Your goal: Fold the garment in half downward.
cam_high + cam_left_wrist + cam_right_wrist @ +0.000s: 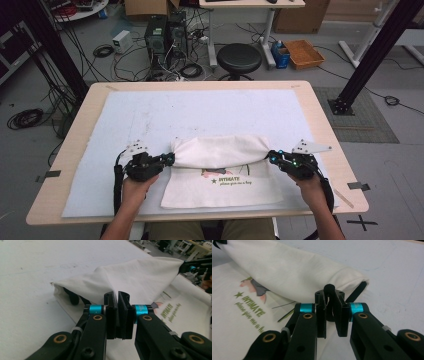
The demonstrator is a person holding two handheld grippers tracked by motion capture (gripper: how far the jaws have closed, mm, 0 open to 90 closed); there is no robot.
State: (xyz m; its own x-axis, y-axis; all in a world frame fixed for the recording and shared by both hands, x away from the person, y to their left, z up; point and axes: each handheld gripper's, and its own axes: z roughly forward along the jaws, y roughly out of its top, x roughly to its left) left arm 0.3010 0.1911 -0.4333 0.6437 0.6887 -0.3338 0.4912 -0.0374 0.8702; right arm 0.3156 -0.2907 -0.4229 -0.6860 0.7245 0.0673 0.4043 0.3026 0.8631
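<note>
Both the left gripper (169, 159) and right gripper (272, 157) have their fingers pinched on the white tote bag's (220, 150) folded corners, so uneven pulling could slip thin cloth free and spoil the fold.

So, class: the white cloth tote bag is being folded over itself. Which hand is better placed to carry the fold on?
Neither alone. The left gripper and right gripper are each shut on a corner of the white cloth tote bag, level with each other, so both should probably move together.

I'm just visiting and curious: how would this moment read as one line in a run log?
left gripper: shut on cloth bag | right gripper: shut on cloth bag | bag: far part folded toward person, on white mat
</note>
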